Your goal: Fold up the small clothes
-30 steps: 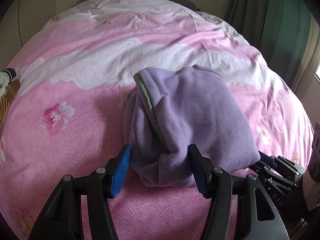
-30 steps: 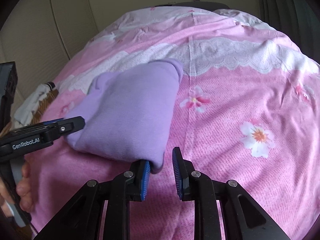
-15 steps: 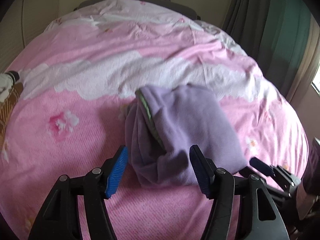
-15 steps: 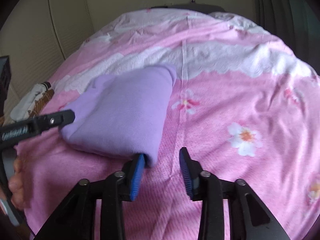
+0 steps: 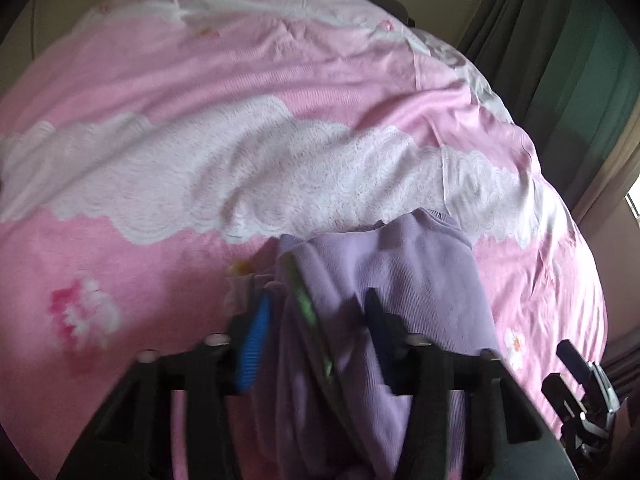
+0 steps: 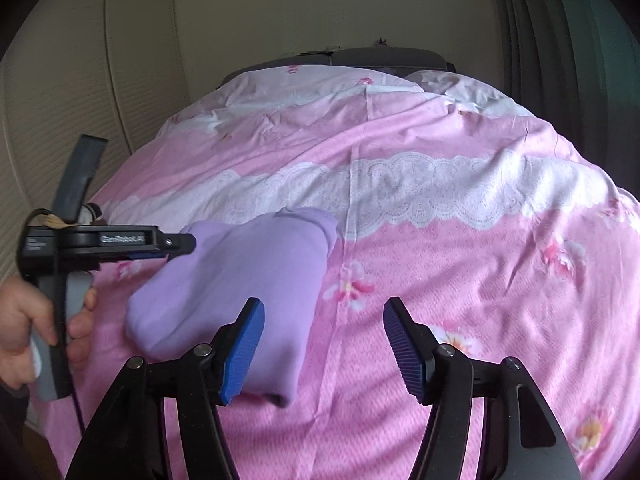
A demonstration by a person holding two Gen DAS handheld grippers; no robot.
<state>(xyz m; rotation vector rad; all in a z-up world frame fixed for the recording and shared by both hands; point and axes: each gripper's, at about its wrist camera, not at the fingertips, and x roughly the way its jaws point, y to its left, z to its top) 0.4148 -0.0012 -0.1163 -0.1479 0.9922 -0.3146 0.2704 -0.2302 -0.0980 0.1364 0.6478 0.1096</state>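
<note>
- The folded purple garment [image 6: 240,280] is lying on the pink floral bed cover [image 6: 460,288], toward the near left corner of the bed, just below the white lace band [image 6: 420,192].
- The left hand-held gripper [image 5: 316,336] is closing its jaws around the garment's left edge; the picture is blurred, so I cannot tell if the pads are pressing yet.
- The right hand-held gripper [image 6: 324,348] is opening wide and holding nothing, with its left pad over the garment's near corner.
- A hand [image 6: 28,320] is gripping the left handle.

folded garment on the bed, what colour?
Lilac garment, with a green trim strip inside the fold; right wrist view shows it best.
</note>
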